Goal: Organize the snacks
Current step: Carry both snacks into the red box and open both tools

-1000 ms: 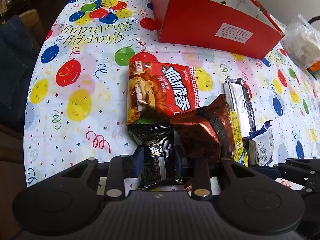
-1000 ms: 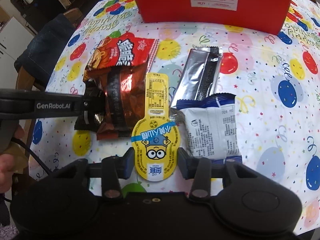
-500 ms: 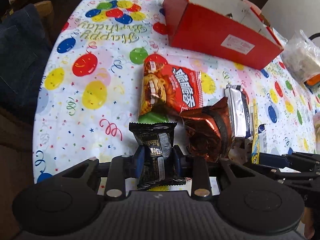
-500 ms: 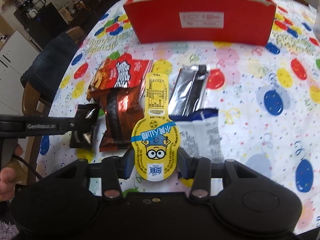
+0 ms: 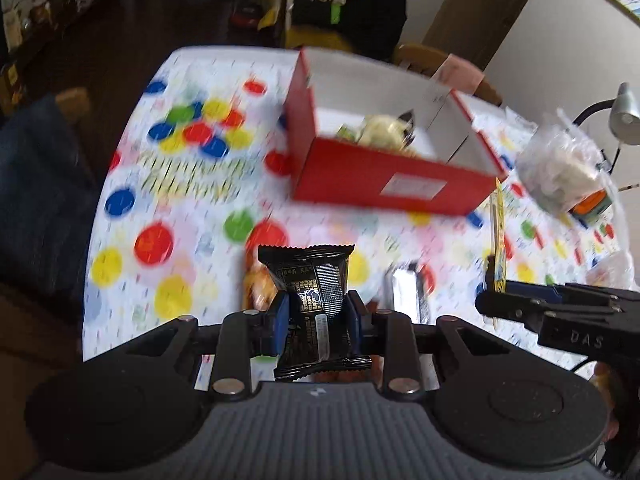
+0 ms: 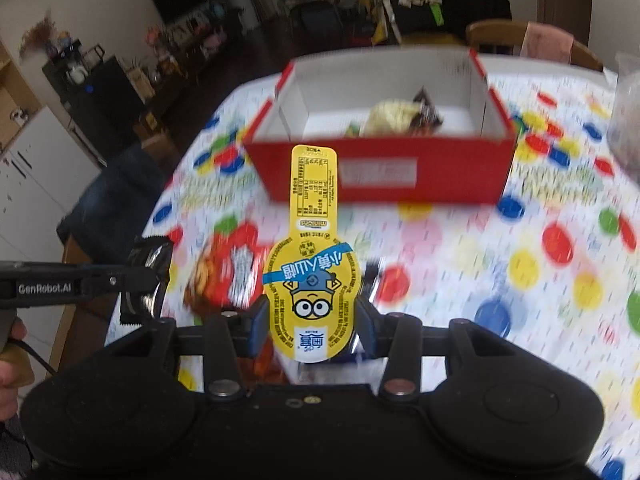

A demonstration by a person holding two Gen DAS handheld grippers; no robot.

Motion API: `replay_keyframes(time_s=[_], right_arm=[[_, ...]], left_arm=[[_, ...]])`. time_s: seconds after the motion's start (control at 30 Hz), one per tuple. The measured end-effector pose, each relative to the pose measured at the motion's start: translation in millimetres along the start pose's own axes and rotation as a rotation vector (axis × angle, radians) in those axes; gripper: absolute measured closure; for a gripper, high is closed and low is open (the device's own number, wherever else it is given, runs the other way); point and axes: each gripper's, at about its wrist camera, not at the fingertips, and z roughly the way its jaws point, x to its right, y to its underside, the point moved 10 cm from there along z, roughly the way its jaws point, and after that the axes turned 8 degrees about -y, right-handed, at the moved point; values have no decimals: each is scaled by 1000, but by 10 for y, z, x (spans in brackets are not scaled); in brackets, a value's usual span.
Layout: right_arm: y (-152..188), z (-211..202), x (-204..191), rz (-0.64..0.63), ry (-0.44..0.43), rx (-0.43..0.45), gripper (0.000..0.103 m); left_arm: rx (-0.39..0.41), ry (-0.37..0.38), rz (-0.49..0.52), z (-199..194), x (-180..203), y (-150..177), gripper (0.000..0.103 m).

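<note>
My left gripper (image 5: 316, 312) is shut on a black snack packet (image 5: 312, 280), held up above the table. In the right wrist view the same packet (image 6: 146, 280) hangs at the left. My right gripper (image 6: 312, 320) is shut on a yellow cartoon-character snack pack (image 6: 312, 248), which shows edge-on (image 5: 498, 248) at the right of the left wrist view. Beyond both stands an open red box (image 5: 384, 176) (image 6: 380, 176) with a pale snack and a dark wrapper inside. A red chip bag (image 6: 228, 268) and a silver packet (image 5: 404, 288) lie on the tablecloth below.
The table wears a balloon-print birthday cloth (image 5: 180, 200). A clear plastic bag (image 5: 560, 168) sits at the right edge beside a desk lamp (image 5: 624, 116). Chairs stand at the left (image 5: 36, 184) and behind the box (image 6: 532, 40). A hand (image 6: 12, 348) grips the left tool.
Both grippers have risen off the table with their packets, and the views have tipped up. The inside of the red box and the room beyond have come into sight.
</note>
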Motion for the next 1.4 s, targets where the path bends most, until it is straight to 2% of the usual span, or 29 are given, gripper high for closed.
replay_keyframes(time_s=[0.3,0.6,1.0,1.4], right_arm=[[-819,-174,367,-2,33,119,60],[-1410,-16,820,-21,78,127,60],[-1858,614,1226,-68,103,-2,60],[-1894,1334,1333,-110,109,-160,60]], left_arm=[[88,1,55,-40,408,-767,74],[119,-49,67,224,714,-1424,74],[45,-154,76,991,871,-1942,74],[-82,-218,53,1649,898,-2044,74]])
